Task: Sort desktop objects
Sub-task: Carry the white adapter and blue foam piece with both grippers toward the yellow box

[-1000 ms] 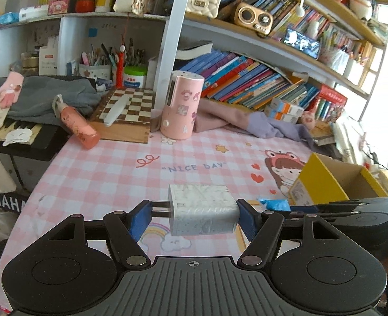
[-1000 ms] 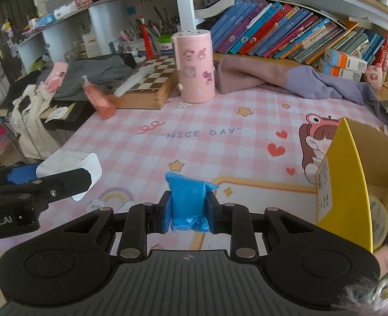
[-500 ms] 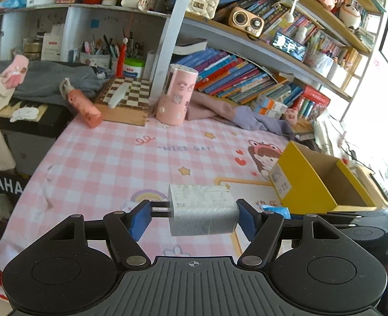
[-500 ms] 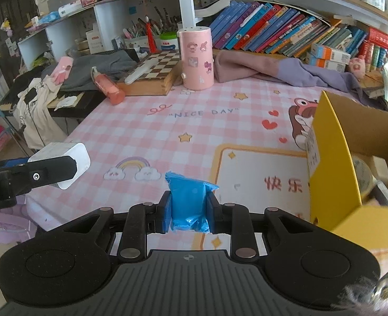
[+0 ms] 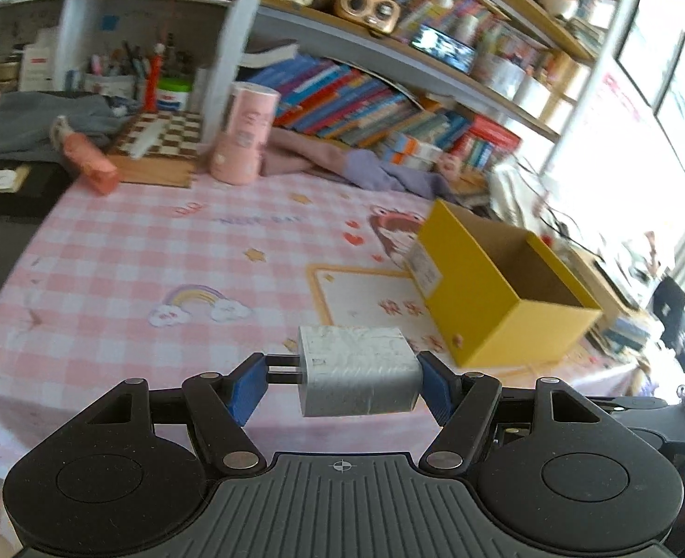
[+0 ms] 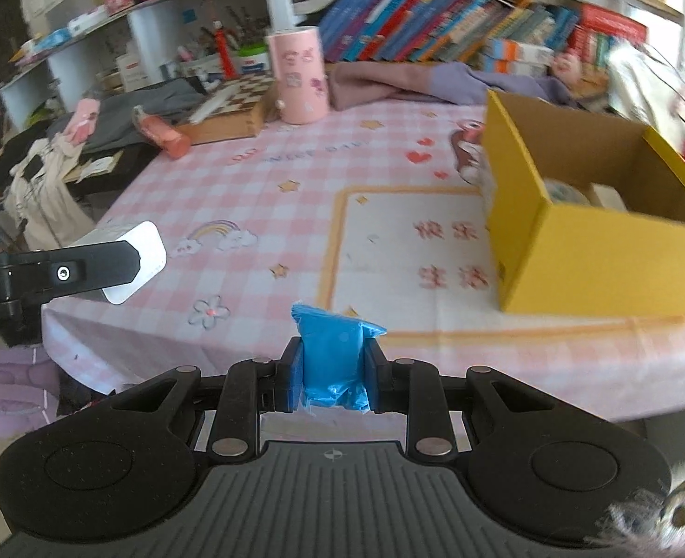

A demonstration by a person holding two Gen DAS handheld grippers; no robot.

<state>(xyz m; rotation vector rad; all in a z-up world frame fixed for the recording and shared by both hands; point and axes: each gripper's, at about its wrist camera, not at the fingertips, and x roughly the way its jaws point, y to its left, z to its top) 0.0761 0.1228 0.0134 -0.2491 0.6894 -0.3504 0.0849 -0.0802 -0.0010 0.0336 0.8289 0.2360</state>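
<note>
My left gripper (image 5: 342, 379) is shut on a white plug charger (image 5: 356, 374), held sideways with its prongs against the left pad, above the table's near edge. My right gripper (image 6: 333, 372) is shut on a small blue plastic packet (image 6: 331, 362), also at the near edge. An open yellow cardboard box (image 5: 496, 288) (image 6: 575, 251) stands on the pink checked tablecloth (image 5: 156, 242) (image 6: 273, 195), ahead and to the right of both grippers; it holds a few items. In the right wrist view the left gripper with the white charger (image 6: 133, 255) shows at the left.
At the back stand a pink cylindrical holder (image 5: 245, 135) (image 6: 298, 76), a chessboard box (image 5: 161, 149), a lying orange bottle (image 5: 87, 156) (image 6: 161, 132), a purple cloth (image 6: 417, 81), and shelves of books (image 5: 365, 107). Clothes and bags (image 6: 49, 186) hang off the left edge.
Both grippers have pulled back from the table and swung right; the yellow box now sits more centrally and fully in view. Both grips are unchanged.
</note>
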